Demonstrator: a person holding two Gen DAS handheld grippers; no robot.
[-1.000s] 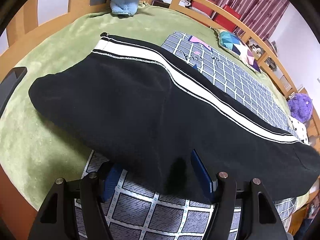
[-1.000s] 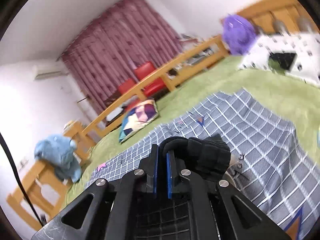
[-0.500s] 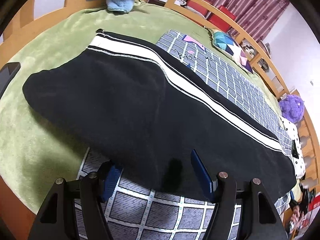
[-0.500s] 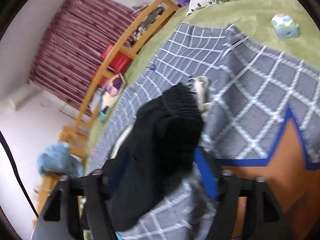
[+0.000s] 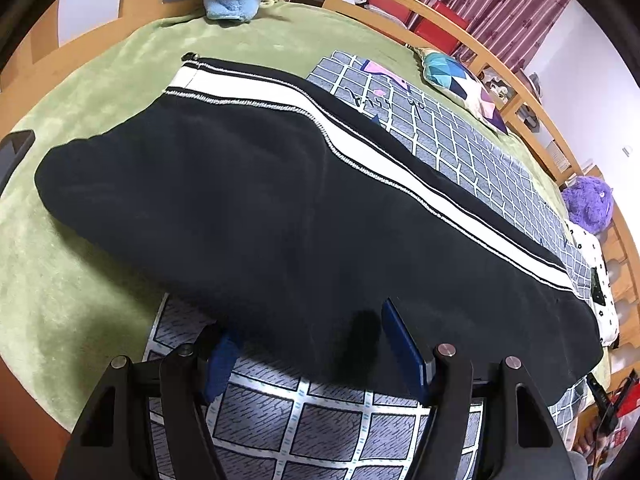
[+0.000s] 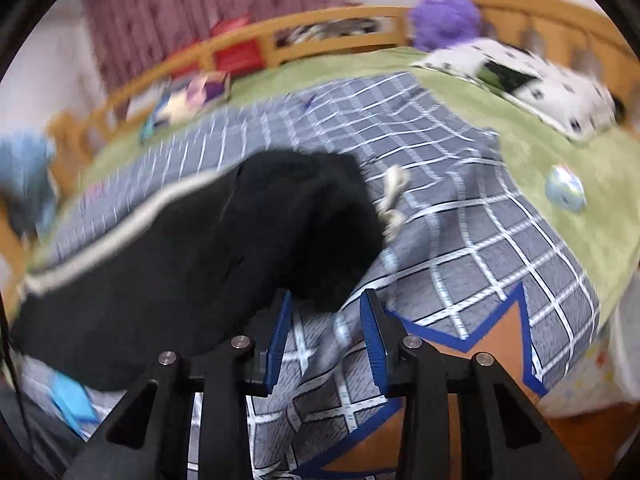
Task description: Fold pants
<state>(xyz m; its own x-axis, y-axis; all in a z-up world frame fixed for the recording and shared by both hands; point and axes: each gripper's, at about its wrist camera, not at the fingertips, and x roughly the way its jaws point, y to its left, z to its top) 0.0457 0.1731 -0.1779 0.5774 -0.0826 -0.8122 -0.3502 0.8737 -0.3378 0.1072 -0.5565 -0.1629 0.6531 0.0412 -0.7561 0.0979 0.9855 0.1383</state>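
Looking down your left wrist view: the left claw (image 5: 308,340) stands wide, astride the near edge of the pants (image 5: 260,208); the blue pads don't look pressed on the cloth. The pants lie lengthwise across the checked blanket (image 5: 460,140) on the green bed (image 5: 80,240), white stripe (image 5: 360,160) along the far side, laid flat. Risk here: shut this claw where it stands and it may pinch blanket with the cloth, so the lift drags both.

Right wrist view, blurred: the right claw (image 6: 326,316) is partly apart, its jaws have just been closing. The bunched waistband end (image 6: 320,220) sits just ahead of the tips, with a white drawstring (image 6: 394,196) beside it. Blanket shows between the pads, nothing gripped. Risk: the waist end lies lumpy, so the next fold could come out crooked unless you smooth it.
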